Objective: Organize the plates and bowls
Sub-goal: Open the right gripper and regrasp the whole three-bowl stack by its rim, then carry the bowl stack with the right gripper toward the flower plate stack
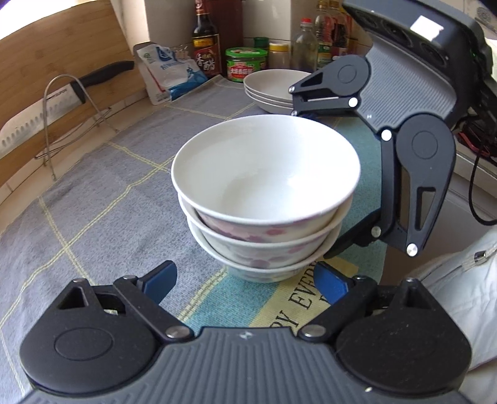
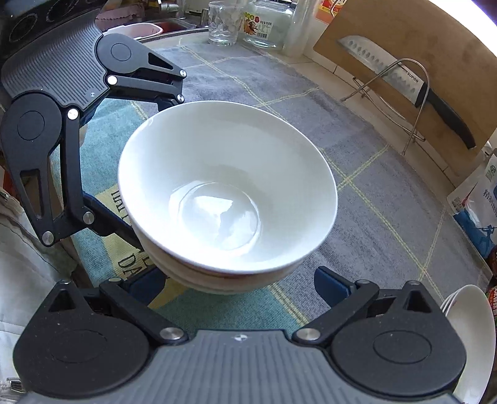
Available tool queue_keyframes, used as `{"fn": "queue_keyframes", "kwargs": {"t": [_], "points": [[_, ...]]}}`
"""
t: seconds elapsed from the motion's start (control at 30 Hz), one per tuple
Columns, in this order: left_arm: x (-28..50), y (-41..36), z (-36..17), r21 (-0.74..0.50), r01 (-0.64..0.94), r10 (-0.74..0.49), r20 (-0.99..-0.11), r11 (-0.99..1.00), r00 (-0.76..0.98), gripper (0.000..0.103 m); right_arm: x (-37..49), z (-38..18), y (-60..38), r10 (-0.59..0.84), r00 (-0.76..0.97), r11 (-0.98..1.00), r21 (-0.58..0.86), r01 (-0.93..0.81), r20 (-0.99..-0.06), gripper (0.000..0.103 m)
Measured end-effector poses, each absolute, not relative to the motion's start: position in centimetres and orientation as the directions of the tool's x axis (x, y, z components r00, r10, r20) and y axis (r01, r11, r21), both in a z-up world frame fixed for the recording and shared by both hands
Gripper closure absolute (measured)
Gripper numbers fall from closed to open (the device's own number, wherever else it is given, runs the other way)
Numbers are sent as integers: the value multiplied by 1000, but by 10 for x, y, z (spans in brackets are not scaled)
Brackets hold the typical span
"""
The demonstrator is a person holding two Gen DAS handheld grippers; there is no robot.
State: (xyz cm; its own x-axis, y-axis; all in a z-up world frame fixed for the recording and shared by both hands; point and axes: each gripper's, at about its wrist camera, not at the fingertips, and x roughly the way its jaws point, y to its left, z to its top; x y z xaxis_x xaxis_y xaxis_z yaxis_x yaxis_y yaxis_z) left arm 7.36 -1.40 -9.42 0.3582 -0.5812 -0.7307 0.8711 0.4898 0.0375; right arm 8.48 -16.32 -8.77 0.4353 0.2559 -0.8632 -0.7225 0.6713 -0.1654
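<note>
A stack of three white bowls with pink flower prints [image 1: 264, 199] stands on the grey checked cloth [image 1: 102, 199]; it also shows in the right wrist view [image 2: 226, 192]. My left gripper [image 1: 245, 279] is open, its blue fingers either side of the stack's base, not touching. My right gripper [image 2: 239, 286] is open too, close to the stack from the other side, its fingers wide of the bowls. A stack of white plates [image 1: 273, 90] sits at the back, and shows at the right edge of the right wrist view [image 2: 472, 335].
Sauce bottles and jars [image 1: 245, 62] line the back wall. A knife [image 1: 40, 112] rests in a wire rack against a wooden cutting board [image 1: 56, 56]. A white pouch [image 1: 167, 71] leans nearby. A drinking glass [image 2: 223, 23] stands by the sink.
</note>
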Motion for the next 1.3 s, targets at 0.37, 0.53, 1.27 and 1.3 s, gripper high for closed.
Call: {"fn": "queue_keyframes", "kwargs": {"t": [0.37,0.53,1.27,1.3], "points": [[90,-21,-91,49,925,-591,-757,376,280,10,95,-78,-169,364,373,626,-73,-776,-853,1],[94,-29,-87,58,946,-587,-772,318,245,11,104,-80,-172,404,326,584,-33,-811,-855,3],[112,-37,-78,-7,987,-589,-803,163,92,20,109,-78,-176,447,237,539,49,-841,-862,10],[112,-37,-78,-8,988,-591,-802,157,88,20,109,-78,-177,446,236,541,50,-840,-863,10]]}}
